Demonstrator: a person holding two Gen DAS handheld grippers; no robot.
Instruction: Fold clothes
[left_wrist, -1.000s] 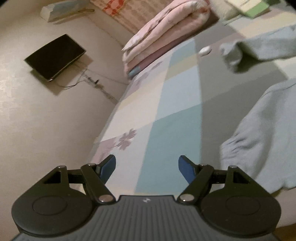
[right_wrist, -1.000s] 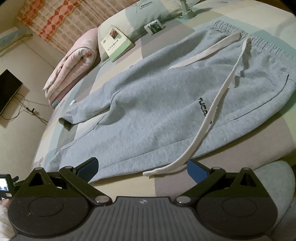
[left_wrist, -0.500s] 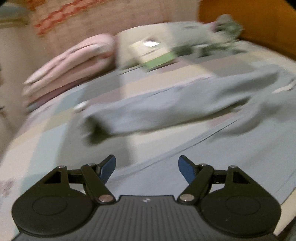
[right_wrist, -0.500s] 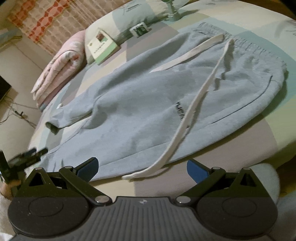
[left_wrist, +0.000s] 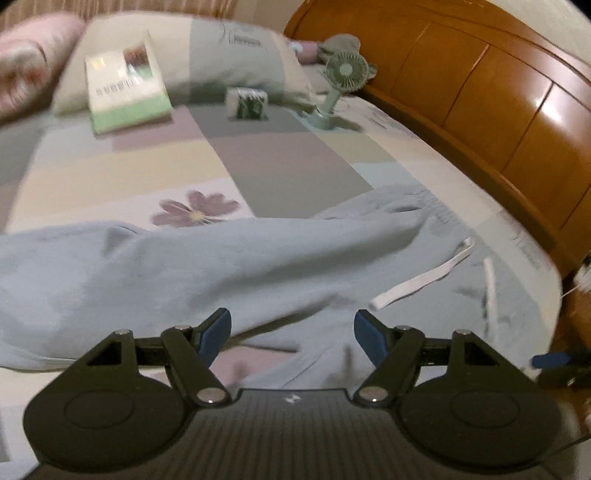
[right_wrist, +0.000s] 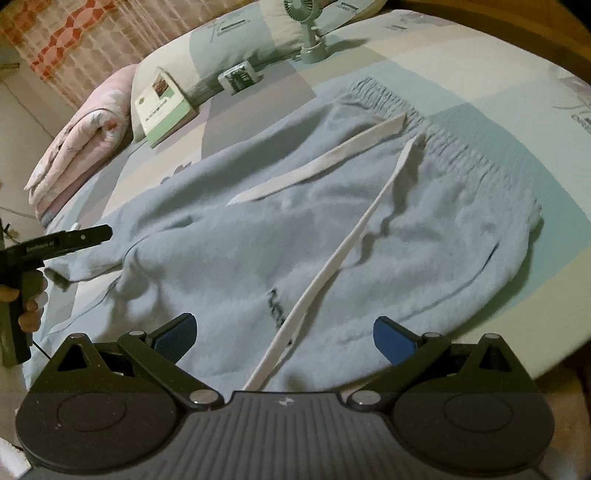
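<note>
Your left gripper (left_wrist: 291, 332) hangs over the near pant leg of the light-blue sweatpants (right_wrist: 295, 236), its blue jaws closing a little yet wide apart, nothing pinched between them. The sweatpants lie spread across the patchwork bedsheet (right_wrist: 480, 74), waistband toward the wooden headboard (left_wrist: 498, 110), white drawstrings (right_wrist: 343, 251) trailing across the front. A book (right_wrist: 162, 107) and small fan (right_wrist: 310, 33) rest by the pillow. Your right gripper (right_wrist: 284, 336) hovers with jaws spread wide, empty, above the lower drawstring.
</note>
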